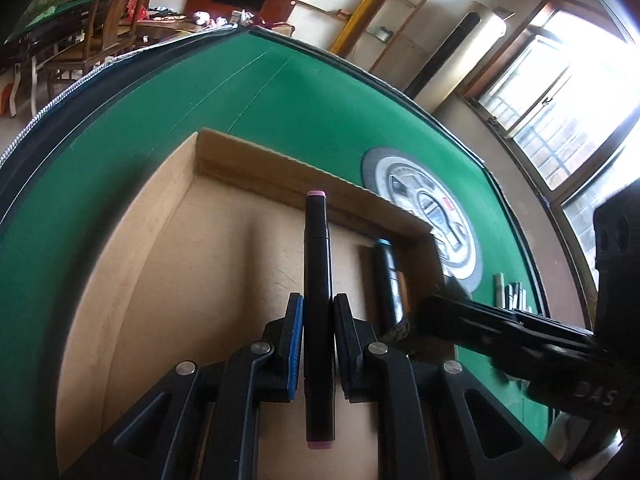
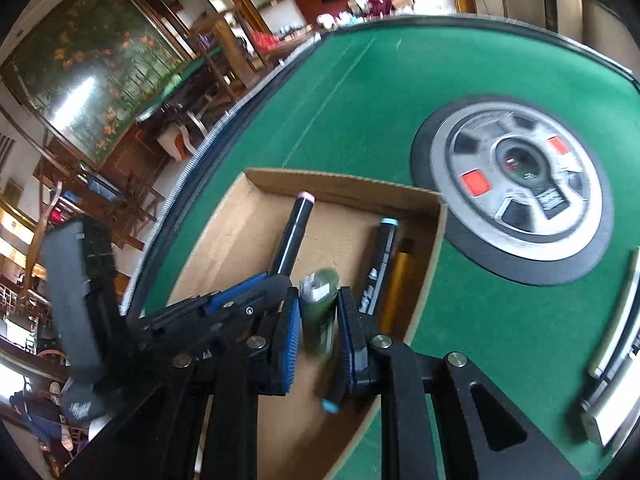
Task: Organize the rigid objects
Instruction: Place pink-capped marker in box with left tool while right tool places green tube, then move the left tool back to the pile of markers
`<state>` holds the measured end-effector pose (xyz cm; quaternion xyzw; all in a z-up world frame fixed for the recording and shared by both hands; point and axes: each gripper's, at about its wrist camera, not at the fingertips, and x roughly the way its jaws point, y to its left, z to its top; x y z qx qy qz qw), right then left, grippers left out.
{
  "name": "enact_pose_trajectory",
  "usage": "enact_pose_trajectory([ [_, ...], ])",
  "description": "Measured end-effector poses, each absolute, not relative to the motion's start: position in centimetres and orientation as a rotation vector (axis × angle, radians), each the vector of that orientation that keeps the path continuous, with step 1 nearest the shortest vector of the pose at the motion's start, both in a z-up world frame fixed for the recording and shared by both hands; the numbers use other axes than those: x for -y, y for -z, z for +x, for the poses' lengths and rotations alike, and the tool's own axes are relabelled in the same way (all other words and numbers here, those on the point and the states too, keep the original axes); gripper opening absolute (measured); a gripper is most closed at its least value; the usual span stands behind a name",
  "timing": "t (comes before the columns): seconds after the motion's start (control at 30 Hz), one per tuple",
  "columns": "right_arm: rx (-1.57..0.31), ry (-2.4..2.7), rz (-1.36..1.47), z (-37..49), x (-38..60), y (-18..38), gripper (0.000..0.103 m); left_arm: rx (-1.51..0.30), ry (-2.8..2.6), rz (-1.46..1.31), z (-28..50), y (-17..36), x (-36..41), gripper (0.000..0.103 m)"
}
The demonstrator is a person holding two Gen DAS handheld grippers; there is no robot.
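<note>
**Two pens in hand over the box, more left on the felt**

Green table point(image 2: 500, 340) first: big round centre hub point(image 2: 516, 192) on it, cardboard box point(image 1: 120, 280) just beside the hub.

Inside the box, against the wall nearest the hub, I see a blue-capped marker point(image 2: 380, 264) and a gold tube point(image 2: 400, 280) lying side by side. Those look sorted.

My left gripper point(image 1: 318, 344) is clamped on a pink-capped marker point(image 1: 318, 280), held over the box floor, pointing at the far wall. I can't tell whether it is touching the cardboard.

My right gripper point(image 2: 319, 320) is closed on a green pen point(image 2: 318, 304), blurred, also above the box, between the other two groups.

Still out: a row of loose pens point(image 2: 612, 340) at the table edge, well apart from the box. I'd judge the job under halfway: two in, two about to drop, several waiting.
</note>
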<state>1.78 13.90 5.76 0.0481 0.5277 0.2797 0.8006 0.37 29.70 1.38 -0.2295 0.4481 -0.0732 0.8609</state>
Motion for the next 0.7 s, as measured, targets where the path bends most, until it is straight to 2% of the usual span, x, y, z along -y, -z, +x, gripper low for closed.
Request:
enact_pose_trajectory([
  [0.13, -1.172, -0.570, 0.081, 3.5, -15.5, -4.2, 0.015, -0.923, 0.155, -0.549, -0.1, -1.2, -30.9, 0.017],
  [0.2, -1.194, -0.576, 0.092, 4.1, -15.8, -3.6, 0.016, -0.909, 0.148, -0.567, -0.4, -1.3, -31.4, 0.037],
  [0.3, -1.158, -0.574, 0.114, 4.3, -14.9, -4.1, 0.025, -0.886, 0.129, -0.610, -1.3, -2.0, -32.5, 0.050],
  [0.43, -1.061, -0.564, 0.109, 2.8, -12.0, -6.7, 0.048, -0.830, 0.133, -0.584, -3.2, -4.6, -32.2, 0.061],
  [0.5, -0.995, -0.539, 0.104, 1.7, -8.9, -8.3, 0.054, -0.802, 0.154, -0.539, -3.7, -6.3, -30.6, 0.070],
  [0.7, -0.811, -0.331, 0.138, -1.3, 3.4, -10.5, 0.068, -0.825, 0.312, -0.387, -3.4, -8.2, -22.4, 0.075],
])
